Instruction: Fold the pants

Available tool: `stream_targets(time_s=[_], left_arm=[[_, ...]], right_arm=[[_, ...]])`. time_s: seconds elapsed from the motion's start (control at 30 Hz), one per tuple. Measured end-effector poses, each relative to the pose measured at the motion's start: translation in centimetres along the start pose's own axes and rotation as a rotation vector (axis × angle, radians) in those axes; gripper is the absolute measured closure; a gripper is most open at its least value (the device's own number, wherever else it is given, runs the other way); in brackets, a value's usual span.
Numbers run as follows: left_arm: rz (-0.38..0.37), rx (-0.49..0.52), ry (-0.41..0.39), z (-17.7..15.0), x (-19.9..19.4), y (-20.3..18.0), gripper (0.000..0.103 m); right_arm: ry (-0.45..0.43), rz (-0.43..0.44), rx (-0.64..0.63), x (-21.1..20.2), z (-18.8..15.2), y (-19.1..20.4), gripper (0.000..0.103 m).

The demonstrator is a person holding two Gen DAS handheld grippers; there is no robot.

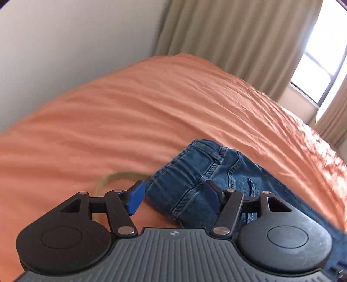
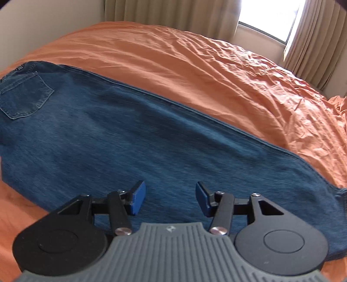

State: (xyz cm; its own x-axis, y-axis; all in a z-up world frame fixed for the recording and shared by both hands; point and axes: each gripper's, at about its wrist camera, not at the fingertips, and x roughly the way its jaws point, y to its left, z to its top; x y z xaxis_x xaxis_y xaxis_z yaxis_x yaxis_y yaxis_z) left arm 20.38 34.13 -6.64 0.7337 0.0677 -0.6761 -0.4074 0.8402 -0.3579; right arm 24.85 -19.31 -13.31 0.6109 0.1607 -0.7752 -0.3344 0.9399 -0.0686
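1. Bed [image 2: 173,54]: covered by a wrinkled orange sheet that fills most of both views. A pale wall stands at the far left.
2. Curtains [image 1: 227,39]: beige, hanging at the far side of the bed beside a bright window [image 2: 271,19] at far right.
3. Jeans [image 2: 130,134]: blue denim, lying flat on the sheet, running from far left to near right in the right wrist view. A back pocket [image 2: 23,95] faces up at the far-left end.
4. Left gripper [image 1: 173,196]: jaws spread apart, holding nothing, positioned over the waistband end of the jeans [image 1: 195,177]. Contact with the denim cannot be confirmed.
5. Right gripper [image 2: 170,199]: jaws spread apart, holding nothing, above the leg fabric.
6. Tan cord-like strip [image 1: 112,177]: on the sheet just left of the waistband, blurred; possibly a strap.
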Motion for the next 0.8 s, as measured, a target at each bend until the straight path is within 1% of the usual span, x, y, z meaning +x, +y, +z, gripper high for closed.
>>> stream_targets(time_s=[0.1,0.13,0.17,0.27,0.33,0.37,0.43,0.47,0.5,0.57,0.6,0.63,0.73,0.8], left_arm=[[-0.158,-0.309,0.033,-2.1,2.3,4.1,0.030],[-0.185,-0.396,0.040,-2.8,3.3,5.0,0.030],[-0.196,-0.456,0.034,-3.3,4.2,5.4,0.030],[-0.260,-0.526,0.005,-3.9,6.7,5.6,0.030],[-0.256,-0.545,-0.001,-3.6,8.3,5.0,0.031],[-0.246,-0.543,-0.003,-3.3,8.9,4.6,0.036],[-0.190,-0.502,-0.009,-2.5,9.3,3.4,0.050],[-0.157,-0.466,-0.018,-1.9,9.0,2.8,0.070],[-0.132,-0.422,-0.039,-1.1,8.3,2.1,0.080],[-0.114,-0.322,-0.101,0.2,6.0,0.2,0.085],[-0.105,-0.267,-0.134,0.8,4.3,-1.0,0.085],[-0.113,-0.221,-0.168,1.1,2.8,-2.1,0.085],[-0.097,-0.126,-0.234,1.7,-0.5,-3.9,0.085],[-0.037,-0.036,-0.249,2.1,-0.9,-4.0,0.085]], right_arm=[[-0.006,0.050,0.071,0.7,-0.2,1.4,0.054],[-0.005,0.052,0.083,0.9,-0.3,1.8,0.053],[-0.003,0.048,0.092,1.1,-0.5,2.2,0.053],[-0.005,0.036,0.104,1.1,-1.1,2.5,0.052],[-0.004,0.036,0.123,0.9,-1.5,2.1,0.051],[-0.002,0.034,0.130,0.9,-1.6,1.8,0.051],[-0.002,0.021,0.143,0.8,-1.7,1.2,0.051],[-0.005,0.017,0.149,0.6,-1.8,0.9,0.051],[-0.007,0.012,0.156,0.5,-1.7,0.4,0.051],[-0.013,-0.007,0.160,-0.1,-1.9,-0.3,0.051],[-0.021,-0.011,0.163,-0.4,-2.0,-0.7,0.051],[-0.028,-0.011,0.169,-0.7,-2.1,-1.2,0.051],[-0.039,-0.025,0.186,-1.5,-2.6,-2.2,0.051],[-0.033,-0.032,0.197,-1.7,-3.0,-3.0,0.051]])
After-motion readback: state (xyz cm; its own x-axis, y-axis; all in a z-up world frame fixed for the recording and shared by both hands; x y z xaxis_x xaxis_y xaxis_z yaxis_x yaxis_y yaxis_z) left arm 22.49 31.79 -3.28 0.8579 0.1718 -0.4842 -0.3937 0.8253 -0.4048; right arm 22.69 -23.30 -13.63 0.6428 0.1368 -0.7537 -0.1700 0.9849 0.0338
